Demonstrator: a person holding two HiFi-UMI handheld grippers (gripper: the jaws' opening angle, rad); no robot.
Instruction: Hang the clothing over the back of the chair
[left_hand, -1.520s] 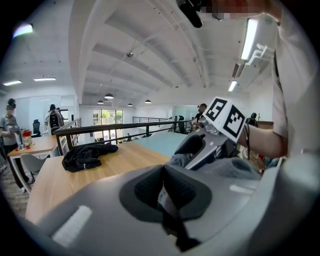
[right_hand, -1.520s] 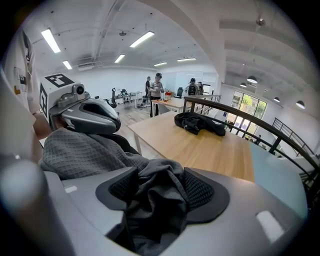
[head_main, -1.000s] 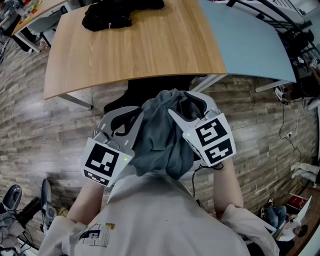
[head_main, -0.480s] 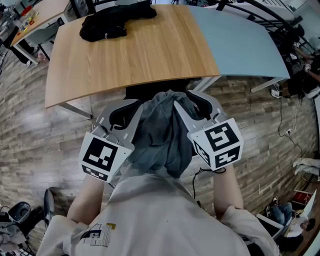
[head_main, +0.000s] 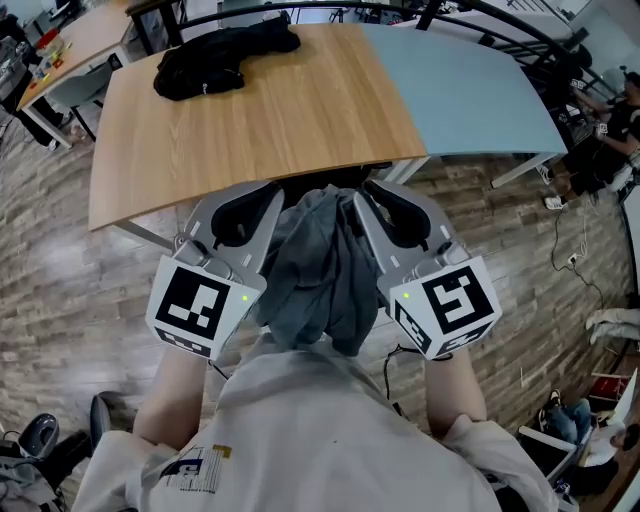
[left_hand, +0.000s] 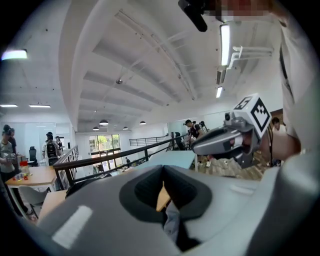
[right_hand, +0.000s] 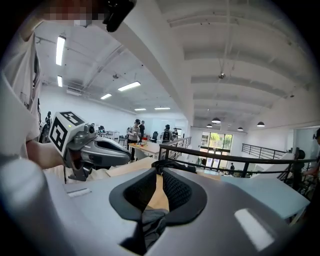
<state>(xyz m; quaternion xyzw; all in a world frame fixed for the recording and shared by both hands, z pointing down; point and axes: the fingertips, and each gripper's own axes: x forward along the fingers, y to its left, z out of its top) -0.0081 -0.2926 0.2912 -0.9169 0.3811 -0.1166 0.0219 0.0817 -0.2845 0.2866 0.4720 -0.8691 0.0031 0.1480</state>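
1. The grey clothing hangs bunched in the air in front of your chest. It sits between your two grippers, with its top fold near the front edge of the wooden worktop.
2. Your left gripper sits against the garment's left side. In the left gripper view its fingers stand almost together. Only a thin slit is left between them, and a wad of grey fabric is pinched at their rear, not at the tips.
3. Your right gripper flanks the garment's right side. Its fingers have just been closing and now leave only a narrow gap. Grey cloth is gripped deep at the base of the fingers, and the tips hold nothing.
4. The two grippers are close together and point forward at about the same height, and each shows in the other's view.
5. A black garment lies on the far left of the wooden worktop, well apart from your load.
6. A pale blue worktop adjoins the wooden one on the right, and plank floor lies below.
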